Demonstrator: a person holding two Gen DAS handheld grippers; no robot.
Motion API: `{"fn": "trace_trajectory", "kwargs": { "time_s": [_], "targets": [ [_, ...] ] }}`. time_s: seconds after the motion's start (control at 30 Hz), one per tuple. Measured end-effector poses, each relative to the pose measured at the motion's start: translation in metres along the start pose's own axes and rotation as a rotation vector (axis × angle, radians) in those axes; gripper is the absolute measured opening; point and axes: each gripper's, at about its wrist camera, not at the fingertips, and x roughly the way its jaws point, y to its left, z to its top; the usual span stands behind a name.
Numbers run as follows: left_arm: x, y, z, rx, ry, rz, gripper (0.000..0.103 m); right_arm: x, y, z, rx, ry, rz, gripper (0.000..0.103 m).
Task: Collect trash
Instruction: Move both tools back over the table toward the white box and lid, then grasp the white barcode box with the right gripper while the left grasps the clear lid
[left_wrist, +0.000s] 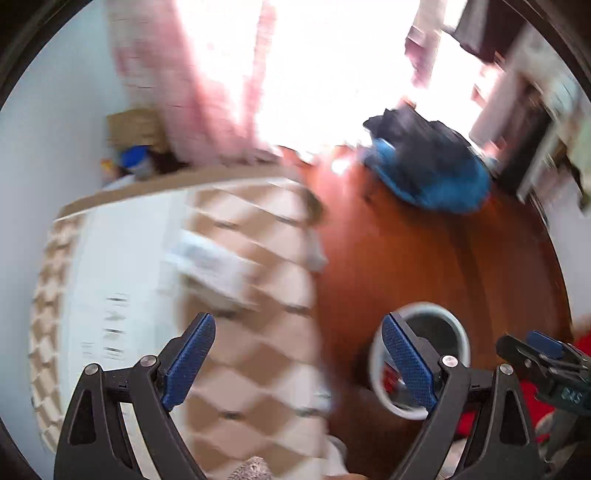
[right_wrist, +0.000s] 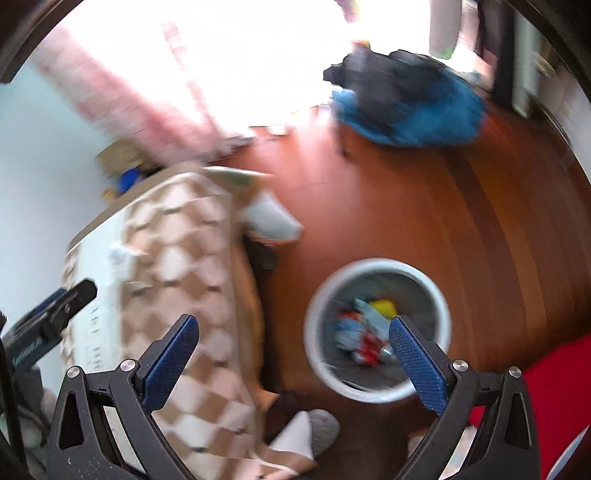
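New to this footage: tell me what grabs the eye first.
The white round bin on the red-brown wood floor, with colourful trash inside, sits just ahead of the right gripper, whose jaws stand wide apart. Left of it is a table under a brown-and-white checked cloth; a blue-and-black heap lies by the bright window.

A reddish wooden floor (right_wrist: 461, 229) carries a white-rimmed waste bin (right_wrist: 376, 328) holding crumpled wrappers, and, well apart, a blue-and-black heap of fabric (right_wrist: 413, 107). Beside the bin stands a table (left_wrist: 122, 266) draped in a checked cloth (right_wrist: 184, 258).
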Motion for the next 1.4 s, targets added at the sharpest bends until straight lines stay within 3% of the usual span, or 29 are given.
{"fn": "trace_trajectory", "kwargs": {
  "time_s": [0.07, 0.23, 0.4, 0.57, 0.73, 0.83, 1.0, 1.23, 1.27, 1.3, 1.33, 1.37, 1.4],
  "targets": [
    [-0.004, 0.040, 0.006, -0.042, -0.009, 0.054, 0.092, 0.013, 0.053, 0.012, -0.096, 0.022, 0.016, 0.103],
    [0.018, 0.140, 0.000, -0.149, 0.056, 0.153, 0.092, 0.071, 0.173, 0.021, -0.338, 0.110, -0.018, 0.103],
    [0.063, 0.200, -0.022, -0.184, 0.169, 0.208, 0.092, 0.141, 0.255, 0.017, -0.532, 0.218, -0.104, 0.103],
    [0.099, 0.235, -0.044, -0.193, 0.253, 0.224, 0.092, 0.188, 0.293, 0.021, -0.600, 0.263, -0.159, 0.090],
    [0.104, 0.242, -0.049, -0.194, 0.246, 0.177, 0.092, 0.213, 0.302, 0.025, -0.577, 0.292, -0.126, 0.064],
    [0.097, 0.230, -0.049, -0.144, 0.205, 0.109, 0.092, 0.211, 0.292, 0.025, -0.522, 0.286, -0.098, 0.063],
    [0.082, 0.189, -0.047, -0.054, 0.153, 0.008, 0.092, 0.201, 0.252, 0.022, -0.393, 0.258, -0.129, 0.061],
    [0.111, 0.142, -0.026, 0.030, 0.163, 0.006, 0.090, 0.192, 0.219, 0.016, -0.305, 0.248, -0.099, 0.061],
    [0.111, 0.137, -0.023, 0.036, 0.156, 0.011, 0.086, 0.191, 0.217, 0.016, -0.300, 0.247, -0.097, 0.061],
    [0.113, 0.135, -0.021, 0.042, 0.147, 0.014, 0.069, 0.190, 0.216, 0.016, -0.296, 0.248, -0.094, 0.061],
    [0.114, 0.134, -0.020, 0.046, 0.147, 0.017, 0.044, 0.191, 0.214, 0.016, -0.296, 0.247, -0.093, 0.061],
    [0.116, 0.133, -0.020, 0.047, 0.153, 0.018, 0.036, 0.191, 0.215, 0.017, -0.298, 0.244, -0.095, 0.061],
    [0.115, 0.134, -0.020, 0.045, 0.150, 0.015, 0.037, 0.192, 0.216, 0.017, -0.303, 0.244, -0.097, 0.060]
  ]
}}
